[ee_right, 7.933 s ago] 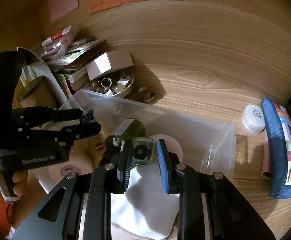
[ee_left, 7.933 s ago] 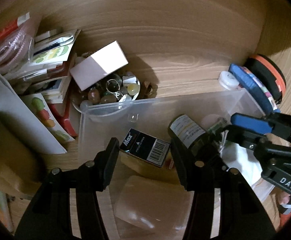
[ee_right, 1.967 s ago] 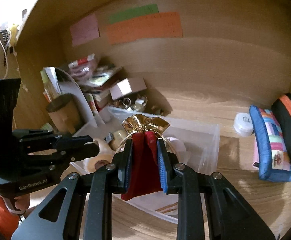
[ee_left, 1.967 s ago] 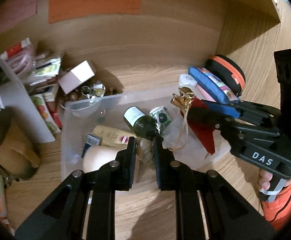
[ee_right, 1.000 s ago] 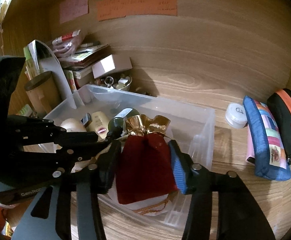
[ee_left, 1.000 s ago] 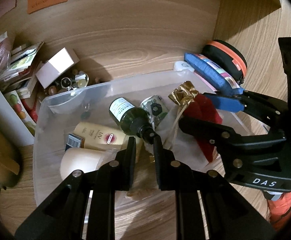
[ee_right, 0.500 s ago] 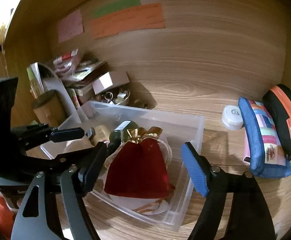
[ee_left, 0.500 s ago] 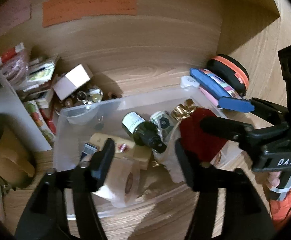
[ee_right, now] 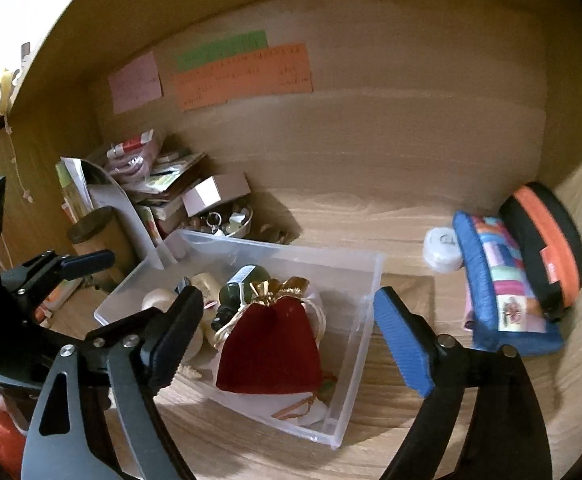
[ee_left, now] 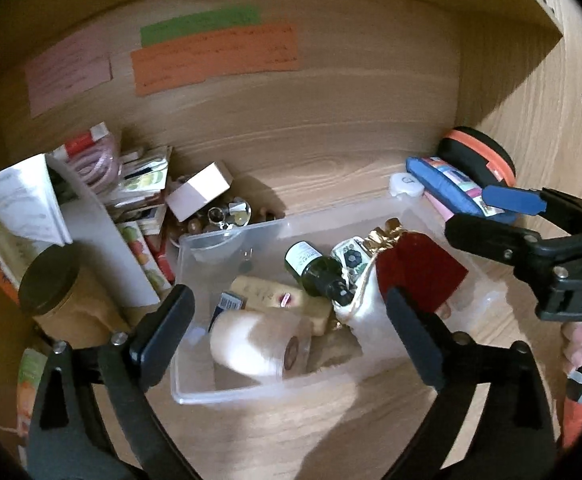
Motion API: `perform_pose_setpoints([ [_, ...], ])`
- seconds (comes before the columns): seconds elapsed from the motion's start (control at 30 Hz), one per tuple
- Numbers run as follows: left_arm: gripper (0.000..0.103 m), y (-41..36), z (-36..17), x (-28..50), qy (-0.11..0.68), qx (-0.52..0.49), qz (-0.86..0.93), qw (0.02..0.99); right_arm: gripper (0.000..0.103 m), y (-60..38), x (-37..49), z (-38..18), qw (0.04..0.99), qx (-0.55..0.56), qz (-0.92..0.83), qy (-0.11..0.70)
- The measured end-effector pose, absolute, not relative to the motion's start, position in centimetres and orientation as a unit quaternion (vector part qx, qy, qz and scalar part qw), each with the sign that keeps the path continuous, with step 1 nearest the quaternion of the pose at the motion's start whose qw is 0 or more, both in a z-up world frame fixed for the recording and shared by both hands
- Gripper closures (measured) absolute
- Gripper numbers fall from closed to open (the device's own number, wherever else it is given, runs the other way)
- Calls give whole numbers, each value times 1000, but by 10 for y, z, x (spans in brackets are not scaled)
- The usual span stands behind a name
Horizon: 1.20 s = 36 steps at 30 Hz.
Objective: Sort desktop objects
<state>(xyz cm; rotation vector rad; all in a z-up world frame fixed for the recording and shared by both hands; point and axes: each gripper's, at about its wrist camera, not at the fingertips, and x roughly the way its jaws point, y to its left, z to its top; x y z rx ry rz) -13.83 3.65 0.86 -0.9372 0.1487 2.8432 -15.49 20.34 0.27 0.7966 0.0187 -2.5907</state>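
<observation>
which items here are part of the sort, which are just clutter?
In play:
clear bin
red pouch
green bottle
white roll
left gripper and right gripper, jaws wide apart, holding nothing

Lying about:
blue pencil case
orange-black case
white jar
sticky notes

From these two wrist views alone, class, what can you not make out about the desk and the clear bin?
- Writing on the orange note: too small and blurred, both views.
- Bin bottom: hidden under the red pouch, right view.
- Dark bottle label: too small, left view.
- Paper stack: overlapping, unclear.
</observation>
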Motion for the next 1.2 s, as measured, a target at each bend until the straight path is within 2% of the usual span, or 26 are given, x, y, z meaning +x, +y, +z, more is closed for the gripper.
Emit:
perform_pose_setpoints([
  [0.1,5,34,12,-127,44,-311,947,66,14,206,-143,10,216,282,-935,1],
  [0.23,5,31,19,-108,42,-299,952,42,1,210,-125,17,204,270,-941,-5],
  [0.27,5,30,21,-102,41,-296,953,38,1,210,-118,20,200,263,-944,-5],
  [0.37,1,28,28,-82,35,-280,959,34,0,211,-103,25,201,252,-947,-7],
  [0.7,1,26,42,-41,17,-244,970,18,0,212,-56,32,177,226,-958,-11],
  [1.2,1,26,21,-39,-21,-267,963,6,0,206,-16,29,166,204,-965,6],
])
